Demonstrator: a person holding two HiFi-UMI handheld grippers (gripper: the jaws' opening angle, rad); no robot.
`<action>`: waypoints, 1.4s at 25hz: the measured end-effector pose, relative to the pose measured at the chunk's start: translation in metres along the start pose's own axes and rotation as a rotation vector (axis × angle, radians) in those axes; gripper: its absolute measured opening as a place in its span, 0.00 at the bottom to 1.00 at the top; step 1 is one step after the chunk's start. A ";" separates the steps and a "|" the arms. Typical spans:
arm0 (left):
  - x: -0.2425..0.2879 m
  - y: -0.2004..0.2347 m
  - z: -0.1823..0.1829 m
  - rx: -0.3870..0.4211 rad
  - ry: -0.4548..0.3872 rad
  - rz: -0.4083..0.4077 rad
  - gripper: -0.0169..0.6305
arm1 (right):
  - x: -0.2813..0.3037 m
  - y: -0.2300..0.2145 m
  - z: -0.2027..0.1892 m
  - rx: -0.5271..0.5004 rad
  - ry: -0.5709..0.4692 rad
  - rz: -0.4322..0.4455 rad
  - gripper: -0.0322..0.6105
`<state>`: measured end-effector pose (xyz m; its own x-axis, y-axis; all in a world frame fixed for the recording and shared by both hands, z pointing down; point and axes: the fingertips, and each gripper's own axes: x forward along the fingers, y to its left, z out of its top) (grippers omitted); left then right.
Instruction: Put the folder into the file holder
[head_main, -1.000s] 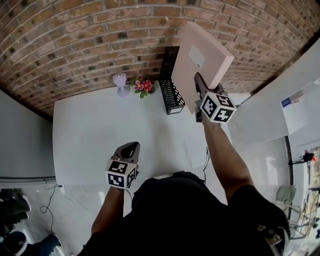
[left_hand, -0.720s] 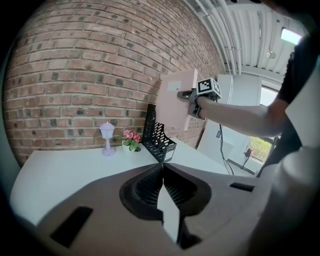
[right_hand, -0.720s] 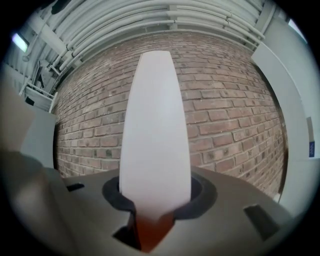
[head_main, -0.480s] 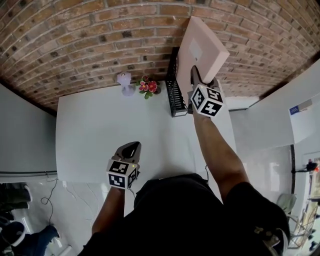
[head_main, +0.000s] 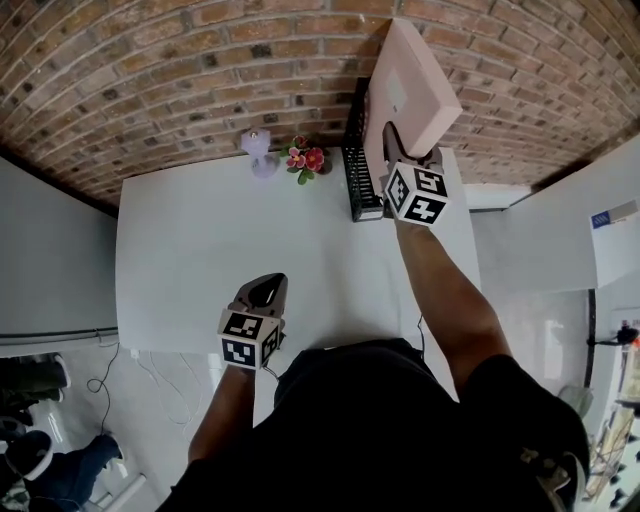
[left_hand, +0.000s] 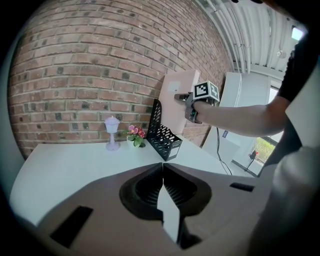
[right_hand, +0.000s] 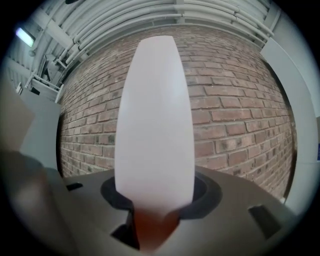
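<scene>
A thick pale pink folder stands upright at the table's far right, tilted a little, right beside the black mesh file holder. My right gripper grips its near edge. In the right gripper view the folder fills the gap between the jaws, which are opening. The left gripper view shows the folder behind and above the file holder; its lower edge is hidden. My left gripper hangs over the table's near edge, shut and empty.
A small lilac lamp ornament and a bunch of pink flowers stand left of the holder, against the brick wall. The white table ends close to my body. A white panel stands on the right.
My right gripper has carried the folder left and away from me, up against the file holder. The left gripper has stayed about where it was.
</scene>
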<state>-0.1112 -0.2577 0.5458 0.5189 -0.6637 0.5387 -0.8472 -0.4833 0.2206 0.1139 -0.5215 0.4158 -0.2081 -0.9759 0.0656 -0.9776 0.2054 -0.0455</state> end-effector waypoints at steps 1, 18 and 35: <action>0.001 -0.001 0.000 0.002 0.002 -0.003 0.03 | 0.001 0.002 -0.003 -0.011 0.012 0.007 0.35; -0.001 -0.006 -0.006 -0.005 0.017 0.007 0.03 | 0.001 0.007 -0.059 -0.039 0.113 0.039 0.38; -0.001 -0.013 -0.009 -0.007 0.030 0.018 0.03 | -0.004 0.013 -0.155 -0.044 0.396 0.096 0.45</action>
<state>-0.1014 -0.2455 0.5495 0.5003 -0.6545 0.5669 -0.8570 -0.4675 0.2167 0.0968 -0.5031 0.5696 -0.2863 -0.8500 0.4421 -0.9516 0.3059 -0.0282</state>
